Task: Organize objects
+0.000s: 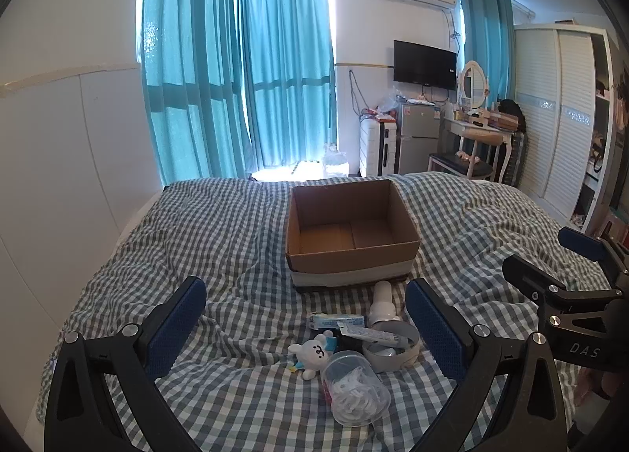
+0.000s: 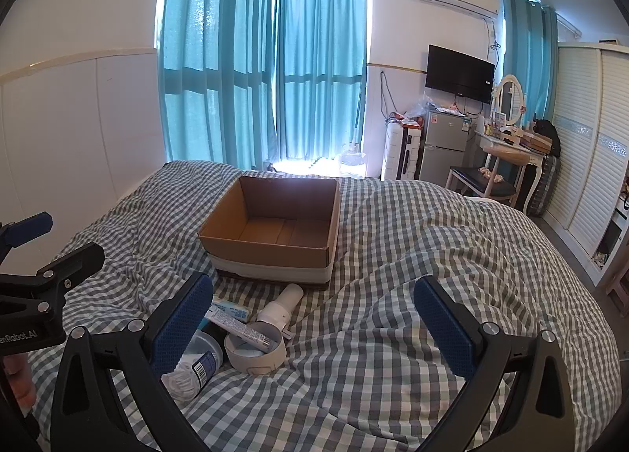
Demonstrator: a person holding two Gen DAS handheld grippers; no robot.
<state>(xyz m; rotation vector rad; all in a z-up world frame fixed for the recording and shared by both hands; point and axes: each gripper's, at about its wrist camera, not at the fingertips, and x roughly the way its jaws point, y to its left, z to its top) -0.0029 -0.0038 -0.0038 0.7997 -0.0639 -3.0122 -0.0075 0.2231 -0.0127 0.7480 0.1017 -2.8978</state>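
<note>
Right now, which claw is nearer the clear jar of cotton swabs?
Left. The left claw frames the clear jar, which lies on its side between its open fingers. The right claw sits off to the jar's right.

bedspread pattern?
Grey-and-white gingham check on the bedspread; clearest in the right wrist view.

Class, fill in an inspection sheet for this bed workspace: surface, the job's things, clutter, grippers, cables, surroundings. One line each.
Surface: checked quilt, rumpled.
Job's things: cardboard box open, empty; before it a clear jar, plush toy, tube, white bottle, tape roll.
Clutter: nothing seen beyond that pile.
Grippers: left gripper and right gripper both open, holding nothing.
Cables: cords hang on the wall near the TV.
Surroundings: teal curtains, fridge, wardrobe.
</note>
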